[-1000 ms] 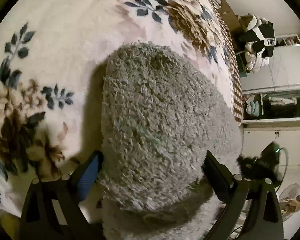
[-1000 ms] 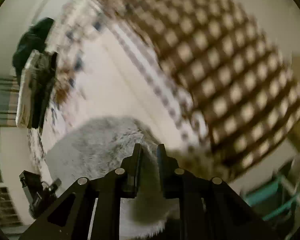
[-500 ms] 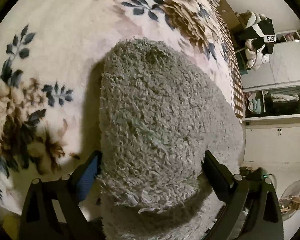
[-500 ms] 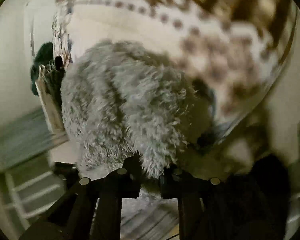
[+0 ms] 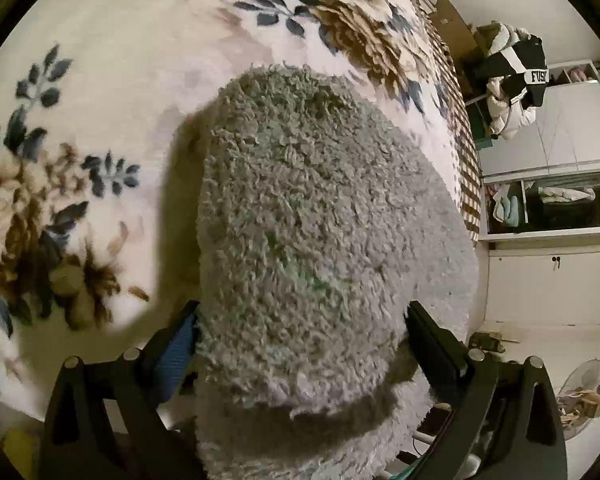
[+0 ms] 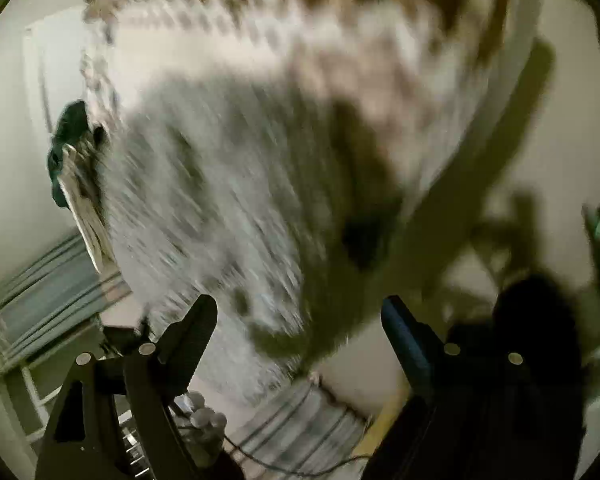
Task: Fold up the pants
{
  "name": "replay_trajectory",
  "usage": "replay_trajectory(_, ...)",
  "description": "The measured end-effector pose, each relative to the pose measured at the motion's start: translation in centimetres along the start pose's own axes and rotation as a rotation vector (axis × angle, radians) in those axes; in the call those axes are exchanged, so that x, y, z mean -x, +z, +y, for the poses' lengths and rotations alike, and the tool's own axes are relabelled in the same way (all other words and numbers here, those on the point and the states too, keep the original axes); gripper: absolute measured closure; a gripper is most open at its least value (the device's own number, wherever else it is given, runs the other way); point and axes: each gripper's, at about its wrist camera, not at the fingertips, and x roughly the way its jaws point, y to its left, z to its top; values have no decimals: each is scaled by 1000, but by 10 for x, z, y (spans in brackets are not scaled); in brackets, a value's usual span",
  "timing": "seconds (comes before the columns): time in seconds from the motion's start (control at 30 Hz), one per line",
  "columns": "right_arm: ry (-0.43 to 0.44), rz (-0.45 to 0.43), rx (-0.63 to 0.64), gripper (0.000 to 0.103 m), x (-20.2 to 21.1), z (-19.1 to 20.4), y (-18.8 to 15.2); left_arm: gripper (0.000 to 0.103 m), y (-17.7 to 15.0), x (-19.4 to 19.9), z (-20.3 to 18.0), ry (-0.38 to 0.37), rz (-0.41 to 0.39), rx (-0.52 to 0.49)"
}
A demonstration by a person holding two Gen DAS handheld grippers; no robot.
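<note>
On the bed (image 5: 112,40), over its floral blanket (image 5: 60,184), the grey fleecy pants (image 5: 312,216) lie as a thick folded bundle. Seen from the left wrist, the bundle's long axis runs from the near edge of the bed, between the fingers, away to a rounded far end near the brown flower print. A doubled layer with a shadowed lip at the near end suggests one fold is already made.

The left gripper (image 5: 300,328) has its jaws spread wide, one on each side of the near end of the bundle; whether they press the cloth I cannot tell. The right gripper (image 6: 300,316) is also spread and holds nothing. Its view is badly smeared, with the grey fleece (image 6: 220,184) just beyond its fingertips.

My judgement is that the step in hand is settling or re-gripping the near end for the next fold. To do it well, pinch both layers of the near edge together, one gripper at each corner, and lift them evenly. Carry the edge straight along the long axis toward the far end, so the thick pile does not twist or slide off the near side of the bed.
</note>
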Motion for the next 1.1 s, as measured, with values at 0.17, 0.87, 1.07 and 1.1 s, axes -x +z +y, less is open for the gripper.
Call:
replay_trajectory(0.17,101,-55,13,79,-39,16,-18,4,-6,2,3,6,-9,7)
replay_trajectory(0.87,129,-99,389,6,-57,50,-18,0,-18,-26,46,-259,-54,152)
replay_trajectory(1.07,119,-87,467,39,-87,83,-30,0,-15,-35,50,-340,-74,184)
replay_trajectory(1.1,109,-90,474,45,-87,85,-35,0,-15,-33,46,-338,-77,170)
